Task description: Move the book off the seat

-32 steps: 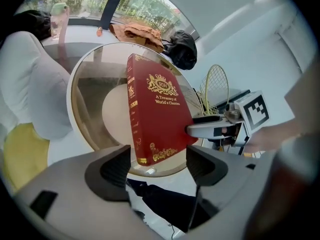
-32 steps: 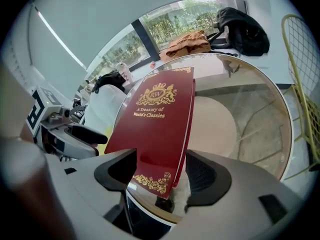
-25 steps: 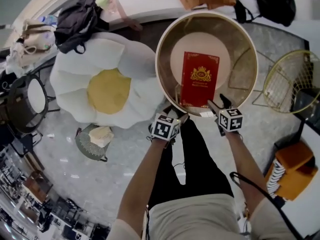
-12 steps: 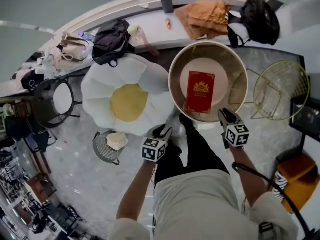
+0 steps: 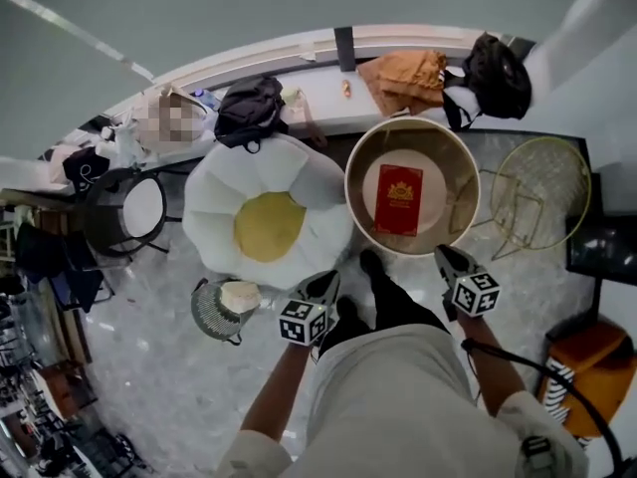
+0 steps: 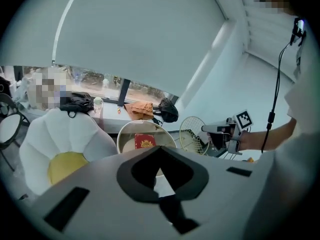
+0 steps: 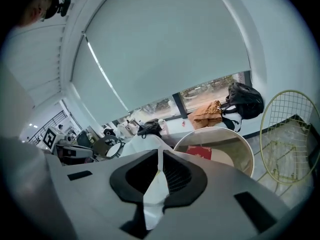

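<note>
The red book (image 5: pixel 398 199) with a gold crest lies flat on the pale seat of the round gold tub chair (image 5: pixel 460 192). It also shows in the left gripper view as the book (image 6: pixel 145 142) and in the right gripper view as the book (image 7: pixel 200 153). My left gripper (image 5: pixel 326 285) hangs near my waist, well short of the chair, its jaws closing together on nothing. My right gripper (image 5: pixel 445 256) is held just off the chair's near rim, its jaws likewise closing with nothing between them. Neither gripper touches the book.
A white flower-shaped seat with a yellow centre (image 5: pixel 269 222) stands left of the tub chair. A gold wire table (image 5: pixel 542 192) is on the right, a small stool (image 5: pixel 224 309) at lower left. Bags and an orange cloth (image 5: pixel 403 70) lie on the window ledge behind.
Both grippers have pulled back from the book's near edge toward my body and their jaws have closed. The view has drawn away from the chair. The book stays on the seat.
</note>
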`<action>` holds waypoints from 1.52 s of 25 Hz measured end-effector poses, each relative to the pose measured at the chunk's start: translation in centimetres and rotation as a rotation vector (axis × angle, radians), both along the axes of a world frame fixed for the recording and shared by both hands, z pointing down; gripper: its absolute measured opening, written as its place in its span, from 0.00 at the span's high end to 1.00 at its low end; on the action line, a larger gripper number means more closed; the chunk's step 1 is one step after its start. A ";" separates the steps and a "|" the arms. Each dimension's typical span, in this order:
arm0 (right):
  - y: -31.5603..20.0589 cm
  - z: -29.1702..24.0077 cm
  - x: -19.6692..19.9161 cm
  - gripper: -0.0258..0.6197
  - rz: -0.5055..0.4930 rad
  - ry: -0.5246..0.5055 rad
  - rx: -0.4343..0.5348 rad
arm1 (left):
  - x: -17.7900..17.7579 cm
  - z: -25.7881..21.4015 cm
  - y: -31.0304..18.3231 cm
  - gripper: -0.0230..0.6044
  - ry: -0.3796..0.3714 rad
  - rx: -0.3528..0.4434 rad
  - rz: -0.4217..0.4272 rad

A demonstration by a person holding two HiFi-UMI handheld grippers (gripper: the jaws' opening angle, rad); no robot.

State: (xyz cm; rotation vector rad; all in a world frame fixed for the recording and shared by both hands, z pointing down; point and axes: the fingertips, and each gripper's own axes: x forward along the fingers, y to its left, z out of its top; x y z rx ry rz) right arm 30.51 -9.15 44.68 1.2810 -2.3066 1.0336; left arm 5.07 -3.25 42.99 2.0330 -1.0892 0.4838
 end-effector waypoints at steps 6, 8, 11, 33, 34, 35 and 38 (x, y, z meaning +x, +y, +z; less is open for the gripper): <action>4.9 -3.8 -2.8 0.87 -0.027 -0.008 0.061 | -2.8 -2.5 5.2 0.96 0.026 0.041 -0.021; 6.5 -4.9 -3.6 0.87 -0.015 -0.018 0.078 | -3.5 -3.2 7.0 0.96 0.038 0.054 -0.021; 9.3 -6.6 -4.5 0.87 0.014 -0.029 0.099 | -4.3 -4.4 9.7 0.96 0.055 0.066 -0.014; 18.4 -12.2 -0.1 0.89 0.050 -0.089 0.188 | 0.0 -9.8 15.1 0.96 0.073 0.177 0.054; 18.3 -12.5 0.2 0.89 0.043 -0.088 0.191 | 0.4 -9.8 15.0 0.96 0.072 0.178 0.050; 18.1 -12.7 0.5 0.89 0.036 -0.087 0.195 | 0.9 -9.9 14.8 0.96 0.074 0.179 0.048; 17.3 -12.9 1.3 0.89 0.034 -0.093 0.197 | 1.9 -10.1 14.2 0.96 0.080 0.176 0.042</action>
